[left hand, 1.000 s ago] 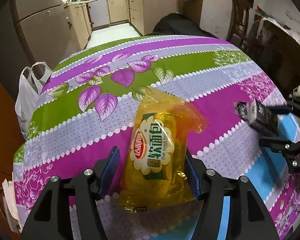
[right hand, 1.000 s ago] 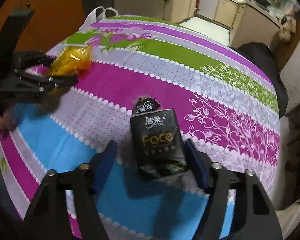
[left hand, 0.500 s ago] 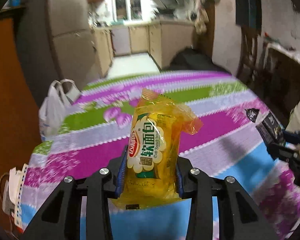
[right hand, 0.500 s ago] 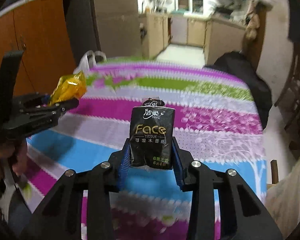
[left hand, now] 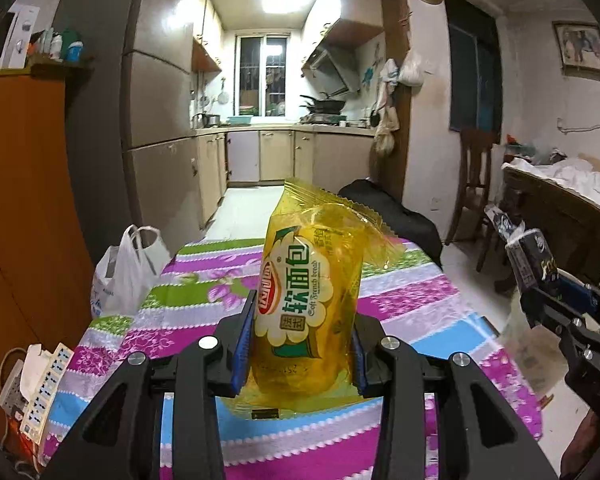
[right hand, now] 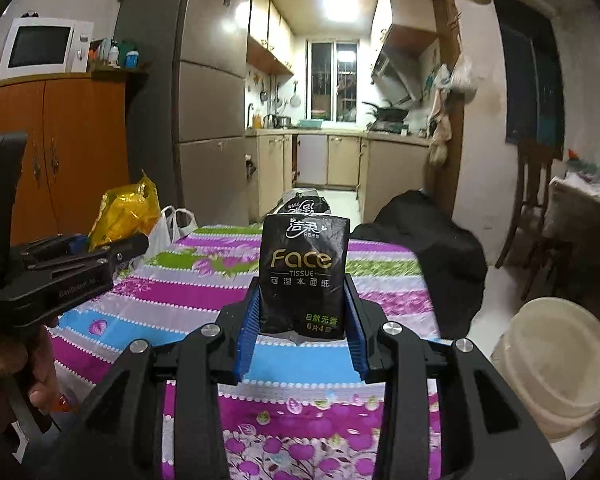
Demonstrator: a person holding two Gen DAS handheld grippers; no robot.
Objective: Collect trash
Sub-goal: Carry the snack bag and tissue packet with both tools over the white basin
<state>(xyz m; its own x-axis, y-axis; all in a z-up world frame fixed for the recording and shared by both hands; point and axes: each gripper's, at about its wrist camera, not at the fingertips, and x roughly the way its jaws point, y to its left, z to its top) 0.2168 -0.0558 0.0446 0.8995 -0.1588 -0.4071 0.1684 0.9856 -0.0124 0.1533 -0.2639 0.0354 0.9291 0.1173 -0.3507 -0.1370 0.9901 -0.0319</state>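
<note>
You are holding the yellow bread wrapper (left hand: pixel 308 300) upright in the left gripper (left hand: pixel 300 344), clear above the counter (left hand: pixel 412 296). The right gripper (right hand: pixel 302 330) is clamping the black tissue pack (right hand: pixel 304 272) likewise, probably so both can go into the white plastic bag (left hand: pixel 126 272) hanging nearby.

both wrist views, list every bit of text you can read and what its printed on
"软面包" and "Soft French bread": yellow bread wrapper, clamped in the left gripper.
"洁柔", "Face", "TISSUE", "可湿水面纸", "自然无香", "6片4层": black tissue pack, clamped in the right gripper.
Red logo and small green box on the wrapper: not legible.
Lettering along the side of the left gripper in the right wrist view: too blurred.
</note>
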